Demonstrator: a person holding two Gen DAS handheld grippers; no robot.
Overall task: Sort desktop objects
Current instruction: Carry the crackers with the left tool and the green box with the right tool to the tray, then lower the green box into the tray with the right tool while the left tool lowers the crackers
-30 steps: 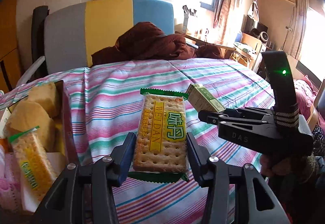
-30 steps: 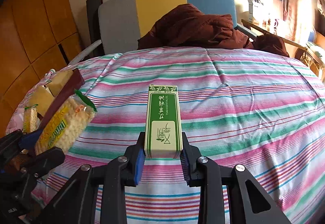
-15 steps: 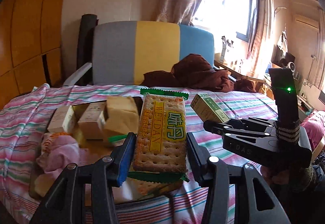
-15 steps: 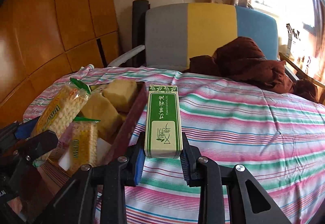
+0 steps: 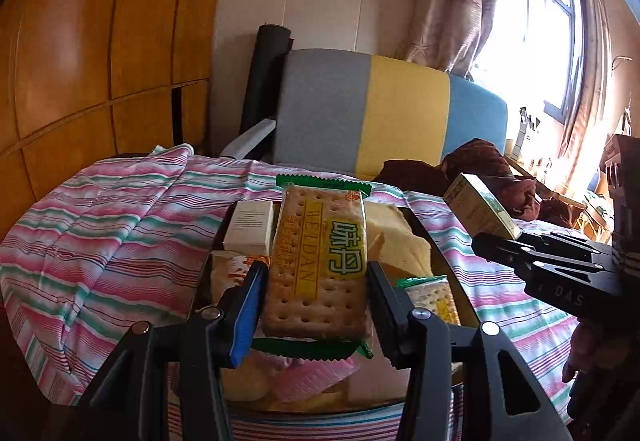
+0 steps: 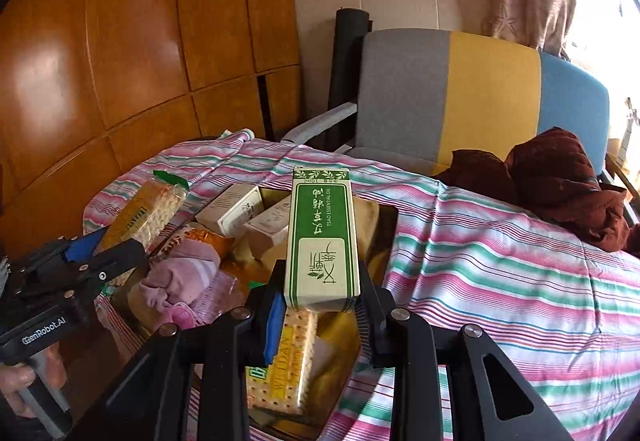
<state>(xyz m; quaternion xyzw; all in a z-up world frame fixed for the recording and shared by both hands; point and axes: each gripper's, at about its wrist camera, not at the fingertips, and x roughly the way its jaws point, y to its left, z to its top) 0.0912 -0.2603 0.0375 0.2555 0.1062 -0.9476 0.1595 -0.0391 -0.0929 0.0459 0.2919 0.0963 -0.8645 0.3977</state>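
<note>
left gripper (image 5: 316, 299): closed on the cracker packet (image 5: 318, 265); the packet stands upright between both fingers, green crimped ends above and below the grip.
right gripper (image 6: 318, 297): closed on the green box (image 6: 322, 237); the box stands upright, its lower end pinched between the fingers, printed face toward the camera.
tray (image 6: 386, 237): directly below and ahead of both grippers, on the striped cloth (image 6: 500, 273).
tray contents: second cracker packet (image 6: 286, 361) lying flat just under the right gripper; pink cloth bundle (image 6: 180, 277); white box (image 5: 250, 227) at the far end; yellow blocks (image 5: 394, 241) beside it.
relation: both held items hang above the tray, apart from its contents.
chair (image 5: 380, 113): beyond the cloth, back panels grey, yellow, blue.
brown garment (image 6: 560, 181): on the cloth's far right edge, near the chair.
</note>
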